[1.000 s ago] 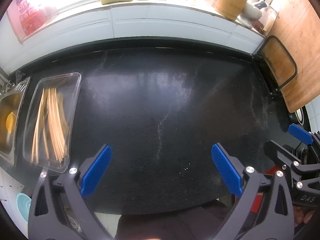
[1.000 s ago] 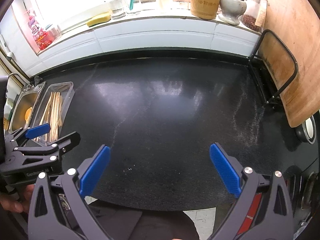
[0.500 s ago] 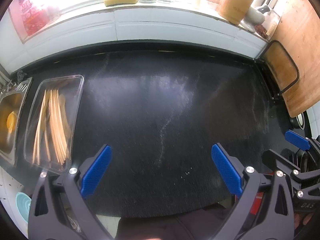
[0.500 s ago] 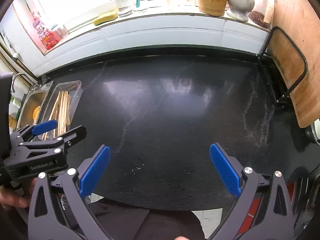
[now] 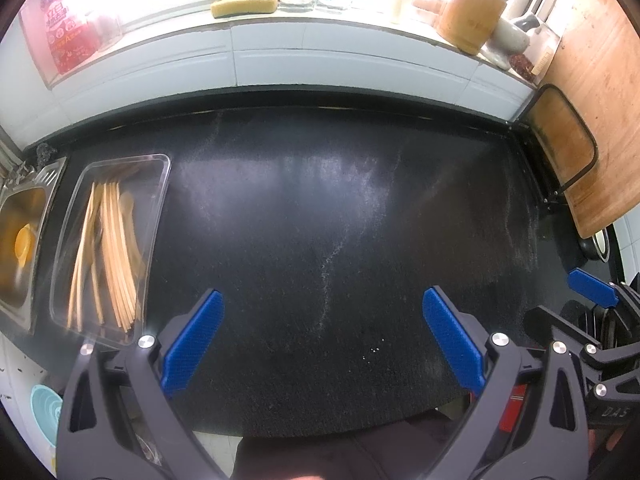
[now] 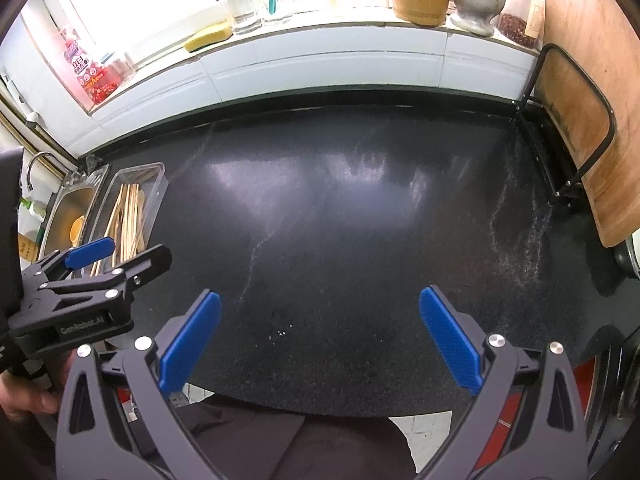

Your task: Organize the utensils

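Both views now sit a little farther back from the far wall, so the windowsill takes up more of each. In the right wrist view the left gripper (image 6: pixel 120 254) reaches farther in over the surface (image 6: pixel 360 220), its fingers now overlapping the clear tray (image 6: pixel 154 196) of wooden utensils (image 6: pixel 128 216).

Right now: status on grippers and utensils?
Left gripper open, empty. Right gripper open, empty. Wooden utensils in clear tray beside sink. Countertop between: nothing blocking.
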The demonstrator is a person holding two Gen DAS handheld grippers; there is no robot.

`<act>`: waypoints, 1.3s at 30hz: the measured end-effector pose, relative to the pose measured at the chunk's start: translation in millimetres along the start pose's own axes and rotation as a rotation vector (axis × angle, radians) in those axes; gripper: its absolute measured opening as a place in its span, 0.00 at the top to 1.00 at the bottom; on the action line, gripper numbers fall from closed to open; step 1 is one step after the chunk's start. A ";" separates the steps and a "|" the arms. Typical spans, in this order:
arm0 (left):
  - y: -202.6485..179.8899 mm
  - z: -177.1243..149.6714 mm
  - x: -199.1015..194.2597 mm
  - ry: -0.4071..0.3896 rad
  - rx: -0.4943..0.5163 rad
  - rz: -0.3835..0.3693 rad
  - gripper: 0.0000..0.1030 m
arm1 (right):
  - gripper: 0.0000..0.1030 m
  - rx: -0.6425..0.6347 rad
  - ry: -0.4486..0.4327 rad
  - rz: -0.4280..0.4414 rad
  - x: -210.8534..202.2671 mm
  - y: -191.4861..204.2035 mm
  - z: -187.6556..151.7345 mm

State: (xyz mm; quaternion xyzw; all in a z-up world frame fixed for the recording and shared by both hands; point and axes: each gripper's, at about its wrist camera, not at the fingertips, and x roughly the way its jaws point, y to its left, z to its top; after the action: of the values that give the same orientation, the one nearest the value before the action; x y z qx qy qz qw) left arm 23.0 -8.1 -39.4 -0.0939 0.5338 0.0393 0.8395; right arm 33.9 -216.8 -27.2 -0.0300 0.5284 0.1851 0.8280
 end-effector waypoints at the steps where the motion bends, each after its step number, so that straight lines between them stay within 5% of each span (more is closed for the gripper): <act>1: 0.4 0.1 -0.1 -0.001 0.002 -0.001 0.06 | 0.06 -0.002 -0.003 -0.008 -0.7 0.6 -0.5; 39: 0.0 0.6 -3.6 -0.010 0.001 0.007 0.06 | 0.06 -0.029 -0.023 -0.007 -5.7 6.9 0.6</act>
State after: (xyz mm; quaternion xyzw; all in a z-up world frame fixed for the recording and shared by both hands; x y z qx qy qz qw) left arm 22.0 -7.8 -35.9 -0.0912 0.5300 0.0424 0.8420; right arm 29.9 -211.8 -20.9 -0.0415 0.5159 0.1902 0.8342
